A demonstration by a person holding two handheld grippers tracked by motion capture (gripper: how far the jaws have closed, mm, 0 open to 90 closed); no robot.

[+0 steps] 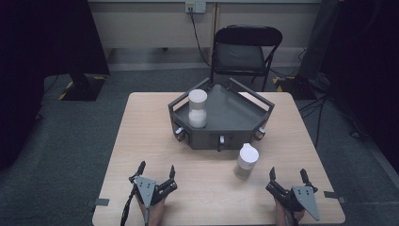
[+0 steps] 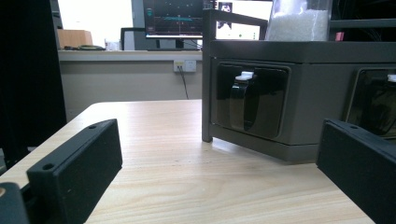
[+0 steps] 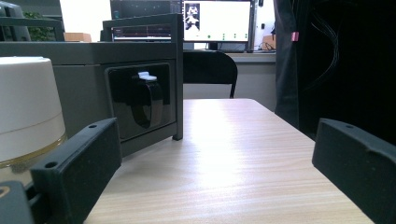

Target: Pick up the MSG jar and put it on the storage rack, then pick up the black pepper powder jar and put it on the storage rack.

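1. Pale wooden table (image 1: 155, 141), dark carpeted room, black folding chair (image 1: 244, 49) at the far side.
2. Left gripper (image 1: 156, 170) rests near-left, jaws wide, empty.
3. Grey angular metal tray (image 1: 235, 115) centre-far holds one white-lidded clear granule jar (image 1: 197, 108).
4. Second white-lidded jar (image 1: 246, 161) stands on the table just left of the right gripper (image 1: 288, 174), jaws wide; start step, next likely grasping this jar.

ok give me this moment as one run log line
left gripper: open, empty, near table edge | right gripper: open, empty, beside jar on table | second jar: in grey tray

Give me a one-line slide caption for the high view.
Two open hand-held grippers, left and right, rest at the table's near edge before a grey tray holding one white-lidded jar, another jar outside.
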